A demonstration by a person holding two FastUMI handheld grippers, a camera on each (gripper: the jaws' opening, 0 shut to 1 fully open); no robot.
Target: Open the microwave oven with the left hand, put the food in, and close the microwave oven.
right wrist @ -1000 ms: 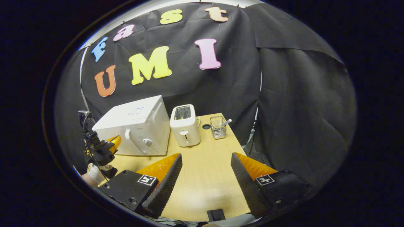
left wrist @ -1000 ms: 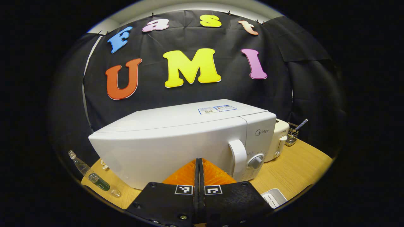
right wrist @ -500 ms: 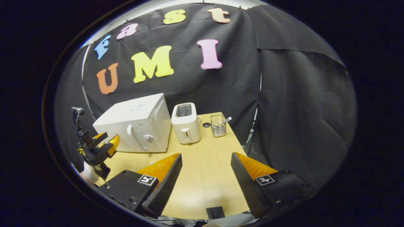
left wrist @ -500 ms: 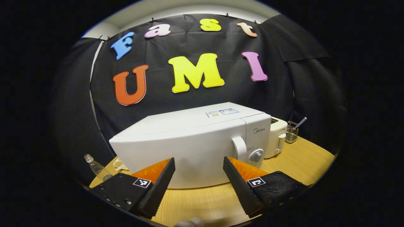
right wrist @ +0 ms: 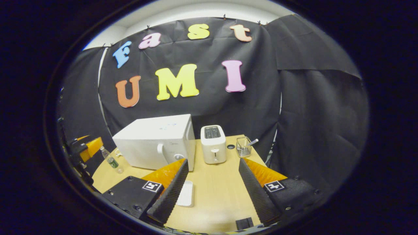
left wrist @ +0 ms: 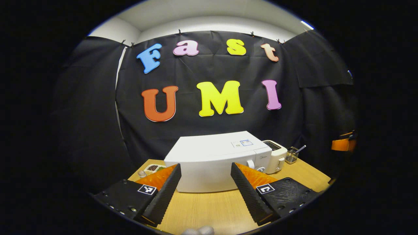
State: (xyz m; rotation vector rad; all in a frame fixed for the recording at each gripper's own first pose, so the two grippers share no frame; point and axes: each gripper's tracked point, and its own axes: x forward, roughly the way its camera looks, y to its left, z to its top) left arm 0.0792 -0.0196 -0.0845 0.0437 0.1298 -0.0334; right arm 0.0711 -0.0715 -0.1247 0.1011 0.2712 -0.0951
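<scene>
Pale wood desk (right wrist: 212,195) is seen beneath both tools. Nearest, the left tool (left wrist: 205,195) and right tool (right wrist: 210,192) are held wide apart, with nothing gripped. Farther back, the white microwave oven (left wrist: 212,163) is set on the desk, its door closed, a handle and round knob at its right end; a white toaster (right wrist: 213,148) stands just beside it.

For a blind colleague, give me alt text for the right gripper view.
The open right gripper hovers over a wooden table facing a closed white microwave, with a toaster beside it.
</scene>
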